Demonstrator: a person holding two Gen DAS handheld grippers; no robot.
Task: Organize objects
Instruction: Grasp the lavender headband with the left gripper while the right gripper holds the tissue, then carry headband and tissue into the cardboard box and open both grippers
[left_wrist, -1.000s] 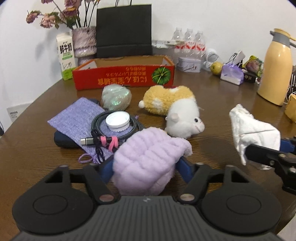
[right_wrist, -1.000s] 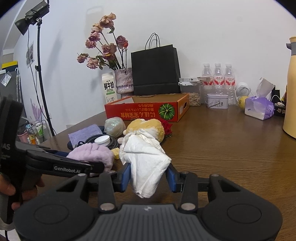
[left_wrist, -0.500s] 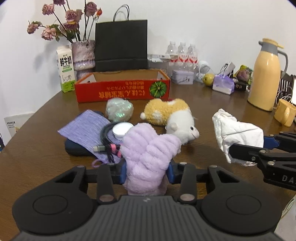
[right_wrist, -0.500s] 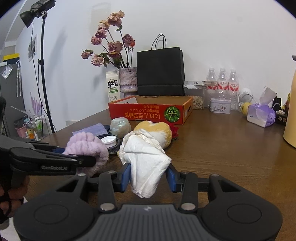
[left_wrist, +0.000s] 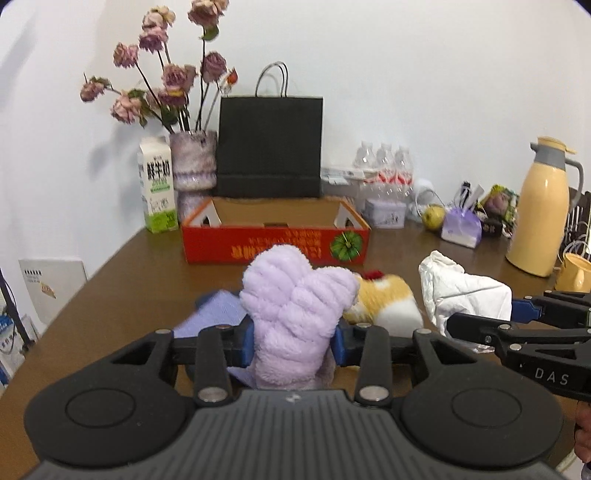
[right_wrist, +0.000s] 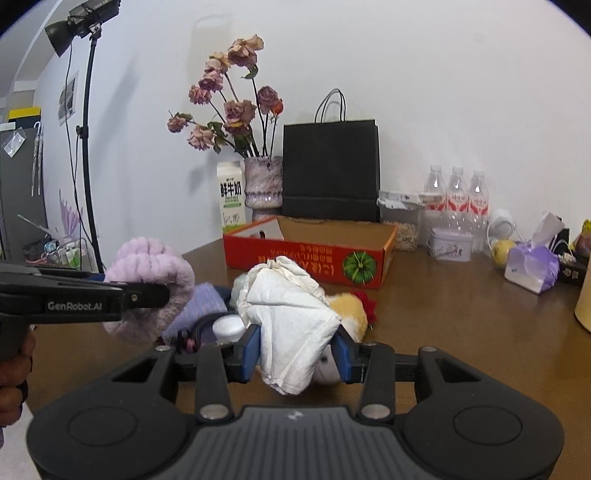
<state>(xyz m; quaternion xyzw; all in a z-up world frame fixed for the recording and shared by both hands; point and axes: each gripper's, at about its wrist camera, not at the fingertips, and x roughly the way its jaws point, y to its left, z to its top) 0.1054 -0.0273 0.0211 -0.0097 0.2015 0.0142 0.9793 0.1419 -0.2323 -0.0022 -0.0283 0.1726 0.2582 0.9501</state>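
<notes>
The left claw (left_wrist: 293, 345) is clamped on a fluffy lilac headband (left_wrist: 295, 314); its jaws have just been closing, and the blue pads now press the plush from both sides, holding it clear above the bench (left_wrist: 122, 295). The right claw (right_wrist: 297, 354) grips a crumpled white cloth (right_wrist: 288, 317) between its pads, likewise lifted off the wood. Below and behind the two held items lie a yellow-and-white plush toy (left_wrist: 384, 299), a lilac fabric pouch (left_wrist: 218, 314) and a coiled cable with a white cap (right_wrist: 227, 326) resting on it. Farther back stands an open red cardboard box (left_wrist: 275, 247) with a pumpkin printed on its front wall. Behind it are a black paper bag (left_wrist: 269, 147), a vase of dried roses (left_wrist: 194, 162) and a milk carton (left_wrist: 157, 184). A yellow thermos jug (left_wrist: 541, 214) stands at the right edge.
</notes>
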